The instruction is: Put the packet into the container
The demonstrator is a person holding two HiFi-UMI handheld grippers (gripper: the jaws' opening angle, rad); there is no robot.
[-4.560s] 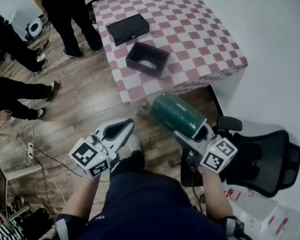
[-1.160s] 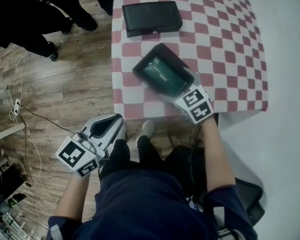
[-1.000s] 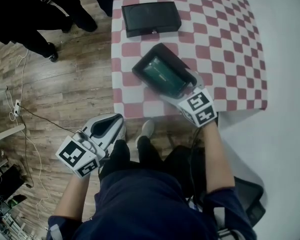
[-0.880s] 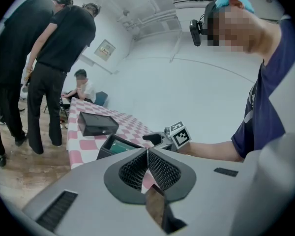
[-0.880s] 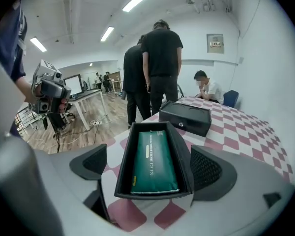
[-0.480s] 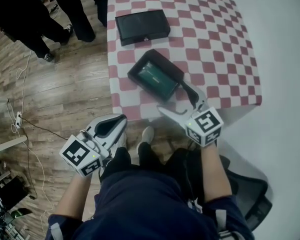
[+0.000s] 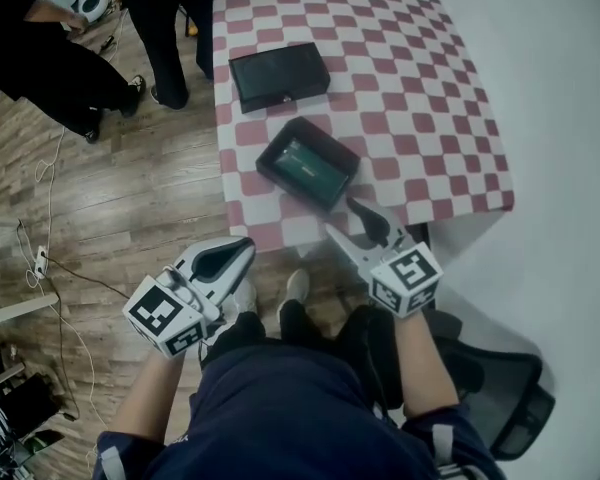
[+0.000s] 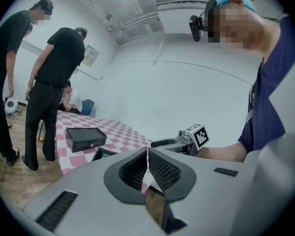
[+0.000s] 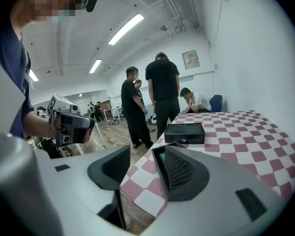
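Note:
The green packet (image 7: 305, 161) lies inside the open black container (image 7: 327, 185) near the front edge of the checkered table (image 7: 420, 98). My right gripper (image 7: 338, 216) hovers just off that edge, on the near side of the container. Its jaws are closing and there is nothing between them. In the right gripper view the container (image 9: 157, 154) shows partly behind the right gripper (image 9: 142, 157). The left gripper (image 7: 242, 246) hangs lower, over the wooden floor, shut and empty. In its own view the left gripper (image 8: 147, 154) has its pads together.
A closed black box (image 7: 278, 76) sits on the table beyond the container, and shows as the box (image 9: 184, 132) in the right gripper view. People in black (image 7: 160, 28) stand at the table's left. Cables (image 7: 50, 258) trail on the floor. An office chair (image 7: 500, 388) is at my right.
My right gripper has pulled back from the container toward me, leaving the packet inside, and its jaws stand narrower than before. The left gripper has hardly moved.

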